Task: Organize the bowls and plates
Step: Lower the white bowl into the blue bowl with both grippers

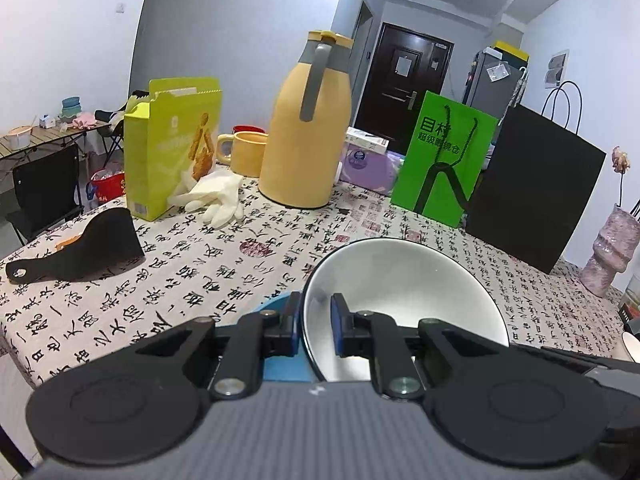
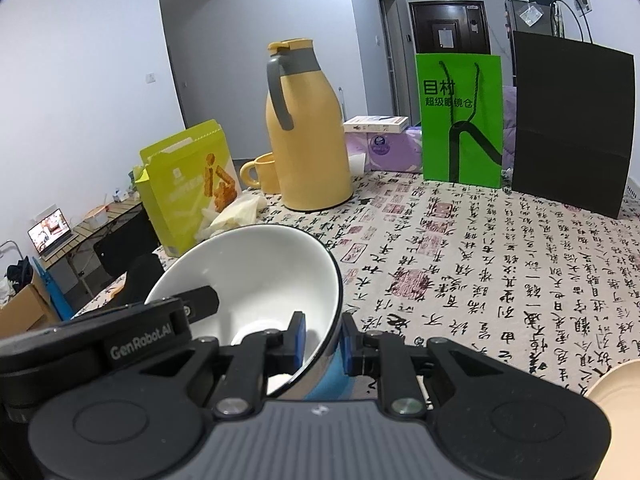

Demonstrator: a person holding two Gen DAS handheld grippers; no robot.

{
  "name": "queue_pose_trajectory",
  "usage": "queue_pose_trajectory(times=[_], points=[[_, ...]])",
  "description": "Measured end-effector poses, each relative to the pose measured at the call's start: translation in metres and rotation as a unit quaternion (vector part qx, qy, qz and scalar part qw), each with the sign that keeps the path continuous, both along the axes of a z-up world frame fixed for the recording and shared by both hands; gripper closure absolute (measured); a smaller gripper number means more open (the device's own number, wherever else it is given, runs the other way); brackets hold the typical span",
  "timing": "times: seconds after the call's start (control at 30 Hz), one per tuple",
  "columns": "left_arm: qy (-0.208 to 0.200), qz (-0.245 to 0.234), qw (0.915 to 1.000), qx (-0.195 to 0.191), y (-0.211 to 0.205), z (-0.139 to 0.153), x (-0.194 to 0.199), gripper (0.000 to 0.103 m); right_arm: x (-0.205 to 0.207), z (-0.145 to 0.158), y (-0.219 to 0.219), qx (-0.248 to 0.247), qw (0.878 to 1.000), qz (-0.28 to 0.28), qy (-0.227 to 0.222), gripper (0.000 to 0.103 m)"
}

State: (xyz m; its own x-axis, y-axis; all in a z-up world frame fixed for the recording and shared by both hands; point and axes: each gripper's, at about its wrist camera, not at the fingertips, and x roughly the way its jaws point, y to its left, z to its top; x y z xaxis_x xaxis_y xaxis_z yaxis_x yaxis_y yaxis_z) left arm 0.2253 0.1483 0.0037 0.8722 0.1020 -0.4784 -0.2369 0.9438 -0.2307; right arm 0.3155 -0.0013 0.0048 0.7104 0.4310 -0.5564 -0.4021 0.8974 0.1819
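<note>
A white bowl (image 1: 404,300) is clamped by its rim between both grippers, left gripper (image 1: 316,326) and right gripper (image 2: 325,344) on opposite sides. Bare patterned tablecloth (image 2: 500,272) is seen ahead of the jaws, bounded farther off by a yellow jug (image 2: 306,136) and bags (image 2: 460,120). Both grippers are angled downward.

I see a white bowl (image 1: 404,304) with a dark rim, low in the frame, and a blue patch (image 1: 280,364) under it. The claw pads (image 1: 337,328) are blue on black arms. The bench cloth (image 1: 224,264) is cream with black calligraphy and red seals. At centre, the flask (image 1: 304,136) is mustard yellow with a grey handle; to the right are a bright green bag (image 1: 440,160) and a black bag (image 1: 536,188). At left, the box (image 1: 168,148) is lime.
</note>
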Motion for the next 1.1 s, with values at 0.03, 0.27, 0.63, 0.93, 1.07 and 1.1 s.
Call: queue_pose_trajectory(times=[0.03,0.27,0.63,0.93,1.07,1.1], points=[[0.002,0.0,1.0,-0.001,0.001,-0.001,0.0,0.089,0.001,-0.001,0.002,-0.002,1.0,0.001,0.002,0.086],[0.018,0.002,0.9998,-0.013,0.011,-0.012,0.007,0.089,0.007,-0.012,0.01,-0.01,1.0,0.006,0.02,0.086],[0.051,-0.005,0.9982,-0.03,0.022,-0.029,0.018,0.089,0.019,-0.028,0.02,-0.023,0.999,0.013,0.045,0.085],[0.07,-0.007,0.997,-0.032,0.027,-0.034,0.025,0.089,0.023,-0.034,0.03,-0.055,0.997,0.025,0.05,0.086],[0.076,-0.012,0.9966,-0.029,0.028,-0.034,0.027,0.089,0.023,-0.033,0.035,-0.078,0.995,0.033,0.051,0.083],[0.077,-0.014,0.9965,-0.029,0.028,-0.033,0.027,0.089,0.023,-0.033,0.036,-0.079,0.995,0.033,0.052,0.083]])
